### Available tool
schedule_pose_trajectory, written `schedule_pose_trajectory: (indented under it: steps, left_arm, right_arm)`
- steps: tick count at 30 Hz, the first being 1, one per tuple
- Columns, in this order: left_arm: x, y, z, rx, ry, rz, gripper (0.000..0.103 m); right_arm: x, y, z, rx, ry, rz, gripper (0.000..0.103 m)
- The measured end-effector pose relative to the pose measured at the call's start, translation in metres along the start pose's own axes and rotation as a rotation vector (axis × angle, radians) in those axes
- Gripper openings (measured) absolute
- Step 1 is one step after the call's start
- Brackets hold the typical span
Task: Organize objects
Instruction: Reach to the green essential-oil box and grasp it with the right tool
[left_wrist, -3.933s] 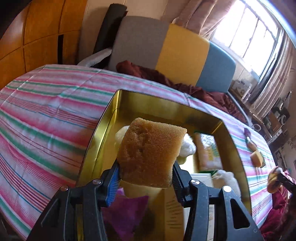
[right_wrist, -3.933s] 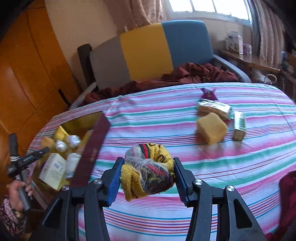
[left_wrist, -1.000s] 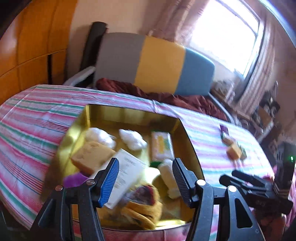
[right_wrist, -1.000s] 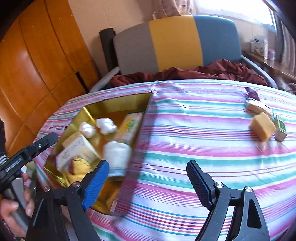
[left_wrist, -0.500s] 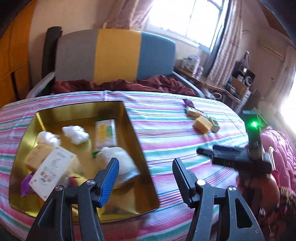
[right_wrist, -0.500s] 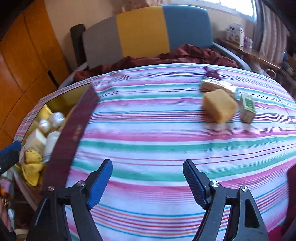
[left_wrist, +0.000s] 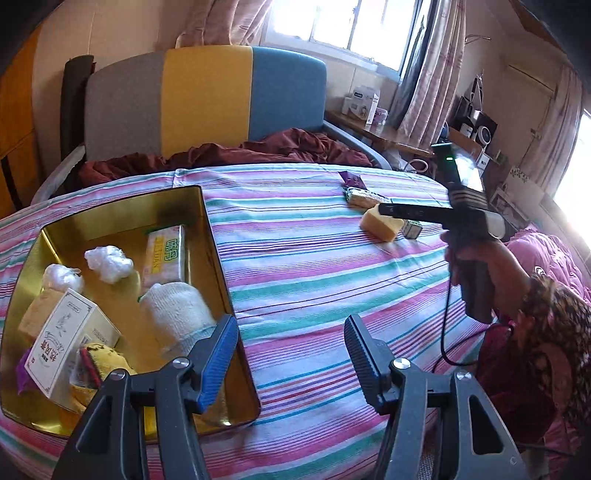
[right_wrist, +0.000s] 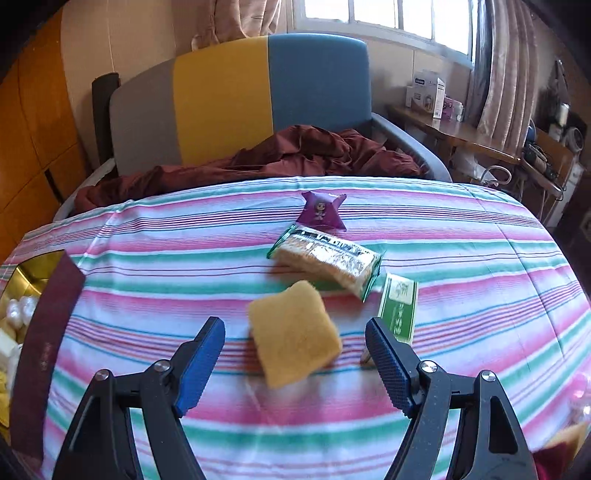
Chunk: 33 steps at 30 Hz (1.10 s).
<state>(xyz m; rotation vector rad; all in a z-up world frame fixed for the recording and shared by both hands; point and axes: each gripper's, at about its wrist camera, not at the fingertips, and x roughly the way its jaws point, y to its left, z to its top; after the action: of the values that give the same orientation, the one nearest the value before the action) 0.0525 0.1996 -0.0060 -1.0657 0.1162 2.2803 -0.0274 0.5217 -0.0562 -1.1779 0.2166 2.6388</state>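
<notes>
A: Sponge first. Where was it?

B: Yellow sponge (right_wrist: 294, 333) lay flat on the striped cloth (right_wrist: 480, 266), well right of the gold tin (left_wrist: 216, 251). Right gripper (right_wrist: 295, 363) hovered over it, fingers spread wide either side, holding nothing. Couldn't tell if the pads touched the cloth.

A: And beside the sponge?

B: Green-wrapped snack bar (right_wrist: 327, 260) just behind it, green carton (right_wrist: 399, 308) just to its right, purple packet (right_wrist: 320, 213) farther back. All outside the tin.

A: Tin contents?

B: Another sponge (left_wrist: 35, 314) at the tin's left wall, mostly hidden behind a white box (left_wrist: 68, 345). Two white plastic wads (left_wrist: 109, 264), a yellow-labelled pack (left_wrist: 165, 257) against the tin's right wall, a white rolled cloth (left_wrist: 175, 314) in front of that, a yellow knitted thing (left_wrist: 101, 363) and a purple scrap (left_wrist: 22, 373) near the tin's front left corner.

A: Left gripper?

B: Left gripper (left_wrist: 291, 360) was spread too, empty, straddling the tin's front right corner. Its blue pad (left_wrist: 218, 360) covered part of the tin's rim.

A: Anything cut off?

B: In the right wrist view the tin was clipped at the left edge, only its dark red outer wall and a sliver of contents visible. Between the tin and the sponge was bare cloth.
</notes>
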Motion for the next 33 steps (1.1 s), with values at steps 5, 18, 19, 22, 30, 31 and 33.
schedule_pose_trajectory:
  steps: [5, 18, 19, 22, 30, 31, 33]
  left_arm:
    - [0.003, -0.001, 0.003, -0.015, 0.006, -0.012, 0.061]
    - [0.016, -0.015, 0.008, -0.017, 0.014, -0.03, 0.061]
    - [0.018, -0.017, 0.007, -0.01, 0.019, -0.029, 0.061]
    - [0.02, -0.02, 0.006, -0.002, 0.025, -0.027, 0.061]
    - [0.031, -0.028, 0.009, 0.006, 0.048, -0.03, 0.061]
    - [0.033, -0.03, 0.01, 0.009, 0.054, -0.033, 0.061]
    - [0.039, -0.034, 0.011, 0.012, 0.071, -0.045, 0.061]
  right_arm:
    - [0.019, -0.004, -0.005, 0.107, 0.077, 0.098, 0.079]
    - [-0.017, -0.047, 0.002, 0.16, -0.064, -0.149, 0.085]
    - [-0.01, -0.049, 0.003, 0.157, -0.047, -0.161, 0.085]
    - [0.012, -0.053, 0.004, 0.144, 0.018, -0.187, 0.083]
    - [0.045, -0.076, -0.004, 0.193, 0.164, -0.149, 0.038]
    - [0.044, -0.079, -0.004, 0.196, 0.177, -0.146, 0.031]
    - [0.04, -0.083, -0.004, 0.188, 0.203, -0.123, 0.031]
